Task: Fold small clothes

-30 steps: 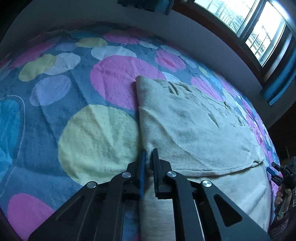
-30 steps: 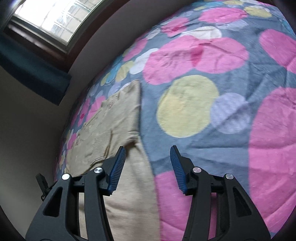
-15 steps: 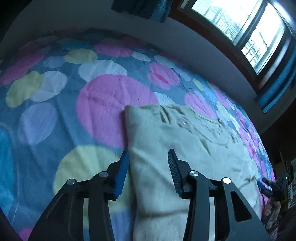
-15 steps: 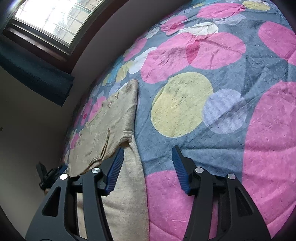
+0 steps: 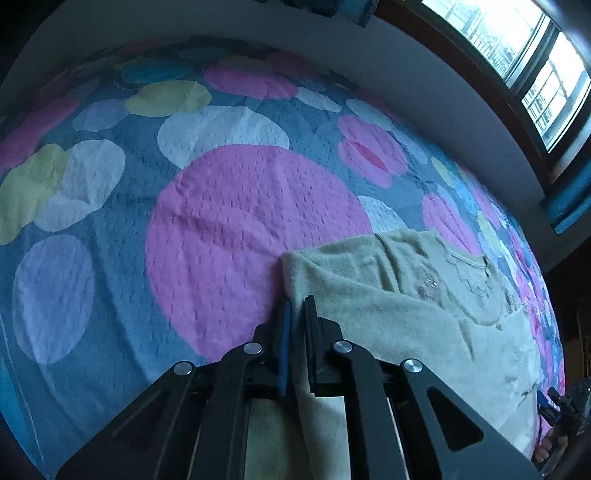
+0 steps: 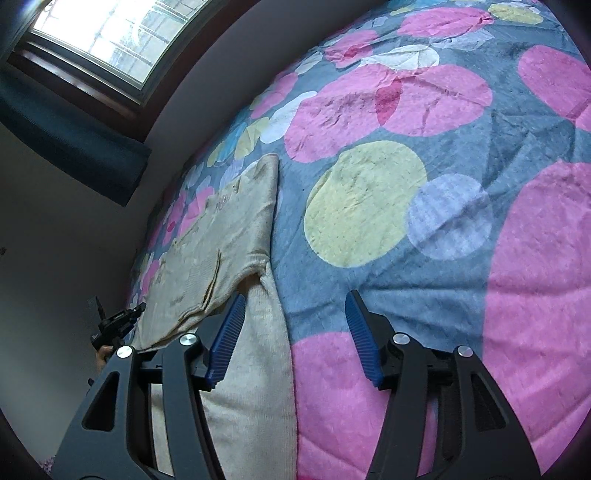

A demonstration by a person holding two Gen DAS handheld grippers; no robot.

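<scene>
Left tongs (image 5: pixel 297 308) reclamped on sweater (image 5: pixel 406 306) edge; pinch pt hidden.

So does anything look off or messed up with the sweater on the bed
Nothing stands out. The cream sweater lies partly folded on the spotted bedspread, its edge pinched in the left gripper; the right gripper is open.

Around the sweater (image 5: pixel 424 317) the bedspread (image 5: pixel 229 229) lies flat and bare: left of the sweater in the left wrist view, right of it in the right wrist view (image 6: pixel 424 229), nothing stands there to block a pass. Beyond the sweater a wall (image 5: pixel 424 85) runs close along the bed edge, with a window (image 6: pixel 122 33) and a curtain (image 6: pixel 70 144) above, closing that side
</scene>
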